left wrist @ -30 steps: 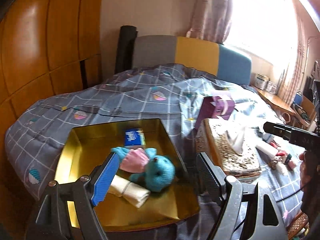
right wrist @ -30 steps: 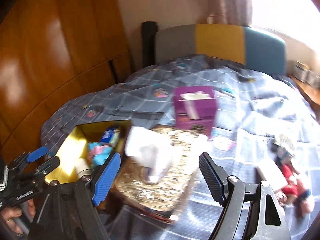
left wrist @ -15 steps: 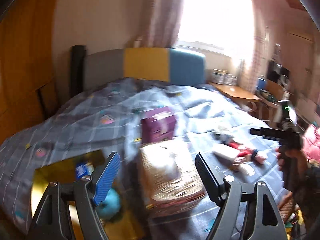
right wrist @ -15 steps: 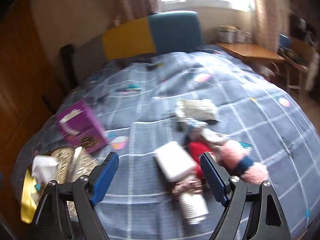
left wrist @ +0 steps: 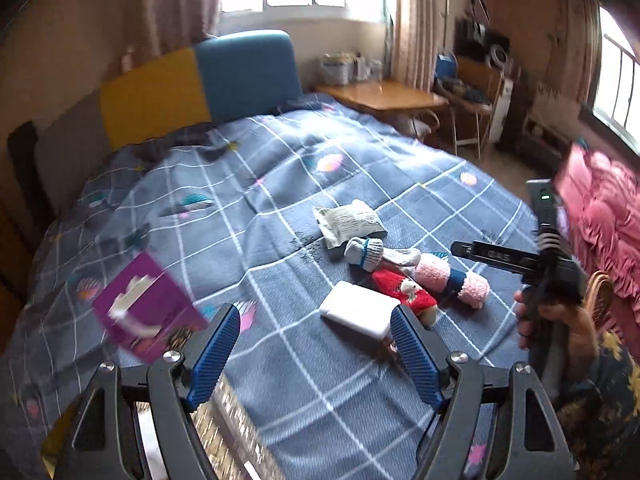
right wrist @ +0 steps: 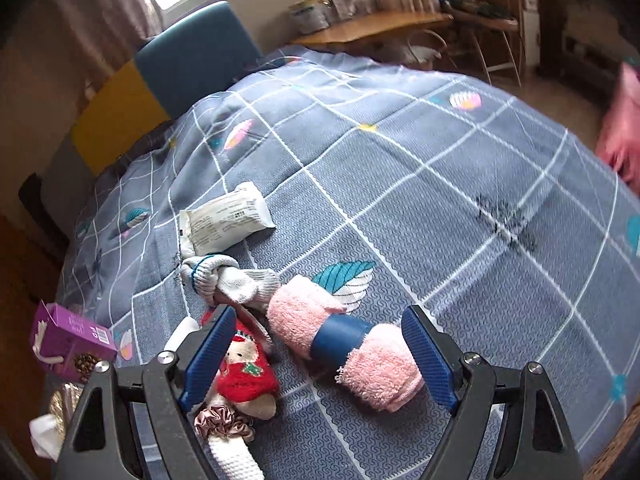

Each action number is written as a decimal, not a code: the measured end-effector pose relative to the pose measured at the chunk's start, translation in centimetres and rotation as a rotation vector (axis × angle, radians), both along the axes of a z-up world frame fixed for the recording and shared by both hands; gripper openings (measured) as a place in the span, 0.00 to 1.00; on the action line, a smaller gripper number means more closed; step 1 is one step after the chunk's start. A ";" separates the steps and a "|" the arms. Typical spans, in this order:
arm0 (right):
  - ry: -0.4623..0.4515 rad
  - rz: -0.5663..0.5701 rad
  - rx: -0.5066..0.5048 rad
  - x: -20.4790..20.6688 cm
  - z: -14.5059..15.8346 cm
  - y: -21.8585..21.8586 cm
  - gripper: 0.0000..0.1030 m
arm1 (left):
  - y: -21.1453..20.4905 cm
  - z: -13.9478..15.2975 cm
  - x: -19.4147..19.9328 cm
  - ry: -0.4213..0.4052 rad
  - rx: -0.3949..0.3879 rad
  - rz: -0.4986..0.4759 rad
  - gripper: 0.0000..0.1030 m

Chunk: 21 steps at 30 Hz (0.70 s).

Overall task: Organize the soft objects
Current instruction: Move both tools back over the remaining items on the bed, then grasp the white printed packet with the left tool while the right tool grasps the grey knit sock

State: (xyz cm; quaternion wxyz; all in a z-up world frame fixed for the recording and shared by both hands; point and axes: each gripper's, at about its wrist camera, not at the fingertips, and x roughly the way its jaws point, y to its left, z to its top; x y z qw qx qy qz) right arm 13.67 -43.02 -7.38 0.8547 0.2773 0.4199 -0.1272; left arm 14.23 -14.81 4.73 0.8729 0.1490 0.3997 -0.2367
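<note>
a rolled pink towel (right wrist: pixel 347 347) with a dark blue band around its middle is seen lying on the grey-blue checked bedspread (right wrist: pixel 440 184), between the spread blue pads of the right gripper (right wrist: pixel 320 356); the jaws are held wide and nothing is gripped, and whether the pads touch the towel cannot be told from this angle. just beside the towel's upper end a knotted white sock (right wrist: pixel 228 276) is laid, and behind that a pale sealed packet (right wrist: pixel 224 224) with print on it. a small soft doll in a red sweater (right wrist: pixel 246 376) is found close to the left pad, with a pinkish satin scrunchie (right wrist: pixel 224 424) and a white ribbed roll (right wrist: pixel 236 460) below it. a purple box (right wrist: pixel 68 344) stands near the left edge of the bed.

in the left wrist view the same cluster is seen well ahead of the left gripper (left wrist: pixel 316 356), whose jaws are likewise wide apart and empty. a white flat pack (left wrist: pixel 356 312) is seen just beside the red doll (left wrist: pixel 404 296), with the pink towel (left wrist: pixel 452 280) to its right. the right gripper (left wrist: pixel 516 260) is held by a hand (left wrist: pixel 556 320) at the right edge. a wooden desk (left wrist: pixel 384 96) is set beyond the bed.
</note>
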 end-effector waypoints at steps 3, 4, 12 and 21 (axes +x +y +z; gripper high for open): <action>-0.017 -0.015 0.036 -0.4 0.1 -0.5 0.83 | -4.0 -1.7 3.3 0.024 0.069 -0.050 0.77; -0.022 -0.022 0.049 -0.6 0.1 -0.7 0.83 | -5.3 -2.3 4.5 0.027 0.095 -0.066 0.77; -0.052 -0.041 0.129 -1.0 0.2 -1.6 0.83 | -13.8 -7.3 11.1 0.001 0.303 -0.266 0.80; -0.095 -0.031 0.257 -1.2 -0.1 -2.4 0.86 | -19.9 -13.2 15.2 0.001 0.493 -0.471 0.81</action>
